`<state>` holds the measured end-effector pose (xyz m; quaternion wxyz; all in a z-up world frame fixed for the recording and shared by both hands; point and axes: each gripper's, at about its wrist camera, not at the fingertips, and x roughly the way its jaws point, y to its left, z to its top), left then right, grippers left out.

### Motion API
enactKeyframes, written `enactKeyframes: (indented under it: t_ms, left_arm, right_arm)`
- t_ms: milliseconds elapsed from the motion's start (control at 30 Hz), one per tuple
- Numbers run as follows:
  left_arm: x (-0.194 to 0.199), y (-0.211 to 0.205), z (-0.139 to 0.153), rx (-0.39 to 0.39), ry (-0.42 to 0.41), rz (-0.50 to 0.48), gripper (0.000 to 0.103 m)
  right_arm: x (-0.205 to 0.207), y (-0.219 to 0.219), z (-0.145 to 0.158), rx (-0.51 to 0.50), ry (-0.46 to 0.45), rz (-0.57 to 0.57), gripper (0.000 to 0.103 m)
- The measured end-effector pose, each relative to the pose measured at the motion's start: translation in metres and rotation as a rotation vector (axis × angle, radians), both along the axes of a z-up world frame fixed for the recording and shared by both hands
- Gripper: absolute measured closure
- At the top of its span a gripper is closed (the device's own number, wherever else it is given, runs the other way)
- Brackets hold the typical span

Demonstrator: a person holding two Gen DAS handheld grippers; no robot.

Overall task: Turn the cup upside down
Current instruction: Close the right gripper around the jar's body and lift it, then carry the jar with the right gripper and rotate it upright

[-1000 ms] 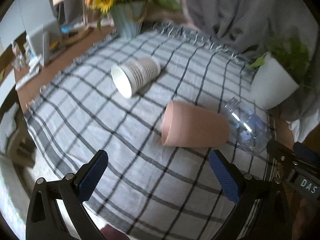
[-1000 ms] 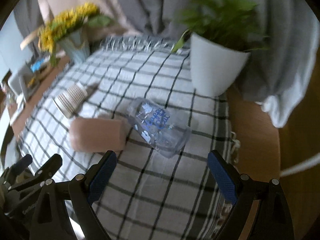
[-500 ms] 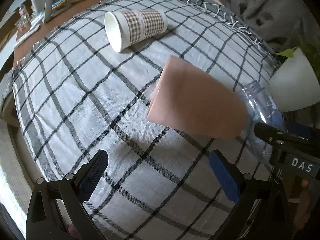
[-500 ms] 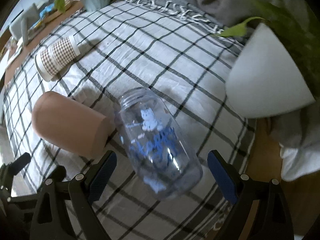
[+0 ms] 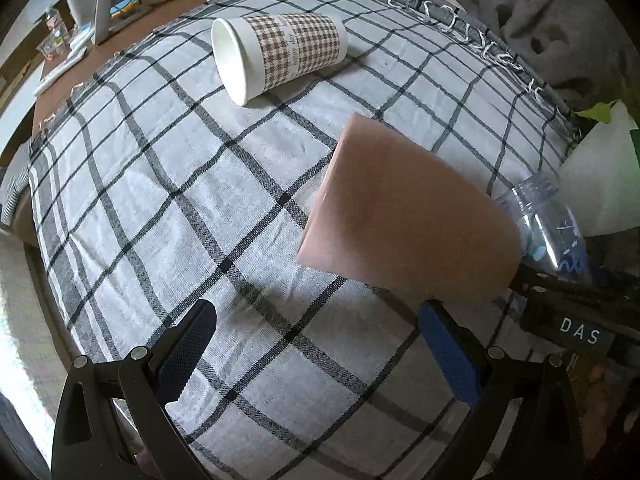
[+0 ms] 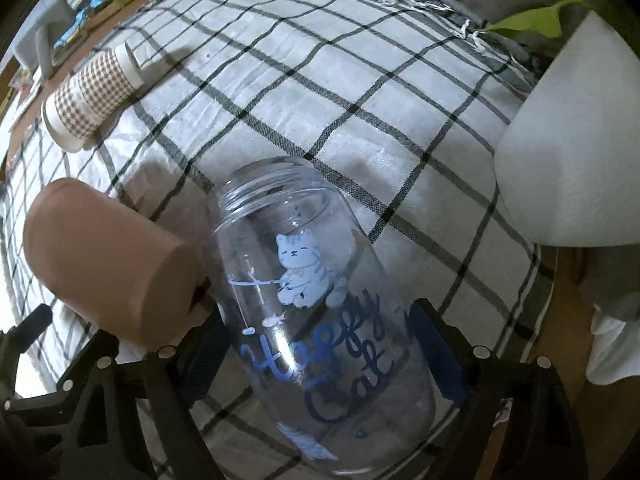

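Cup of clear plastic (image 6: 316, 304), lying at 6 o'clock on the tabletop (image 6: 320, 92), now sits between the right hand-held gripper's (image 6: 316, 344) spread pads after it closed in. Left hand-held gripper (image 5: 320, 344) gapes empty; grasp seems next

Clear glass jar (image 6: 316, 304) lying on its side on the checked tablecloth (image 6: 304, 80), mouth pointing away toward the far edge, printed with a cat and the words "Happy Cat". Right gripper (image 6: 320, 354) spread wide, blue pads flanking the jar's body. Pink cup (image 6: 108, 256) on its side, touching the jar's left flank. Houndstooth paper cup (image 6: 90, 98) tipped over near the left edge. White plant pot (image 6: 572, 156) at the right edge.
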<state>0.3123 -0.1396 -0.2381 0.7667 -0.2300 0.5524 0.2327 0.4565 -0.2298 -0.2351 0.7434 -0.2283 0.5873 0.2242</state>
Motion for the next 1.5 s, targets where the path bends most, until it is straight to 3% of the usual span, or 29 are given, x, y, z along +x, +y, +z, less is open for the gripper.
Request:
enactKeyframes:
  t_ms: [333, 467, 667, 1000, 1267, 1500]
  left_arm:
    - [-0.003, 0.006, 0.020, 0.054, -0.052, -0.131, 0.000]
    - [-0.010, 0.021, 0.031, 0.056, -0.081, -0.202, 0.000]
    - [-0.025, 0.053, 0.052, 0.138, -0.133, -0.350, 0.000]
    - [-0.040, 0.133, 0.062, 0.204, -0.148, -0.597, 0.000]
    - [-0.049, 0.181, 0.057, 0.231, -0.129, -0.697, 0.000]
    - [-0.051, 0.209, 0.053, 0.222, -0.109, -0.669, 0.000]
  right_arm:
    - [-0.024, -0.023, 0.020, 0.055, -0.037, -0.105, 0.018]
    - [-0.044, -0.028, 0.035, 0.077, -0.055, -0.204, 0.018]
    - [-0.086, -0.023, 0.050, 0.143, -0.051, -0.403, 0.018]
    - [-0.170, 0.037, 0.038, 0.274, -0.006, -0.739, 0.018]
    - [-0.200, 0.096, 0.035, 0.340, -0.003, -0.806, 0.018]
    - [-0.202, 0.134, 0.022, 0.396, 0.032, -0.801, 0.018]
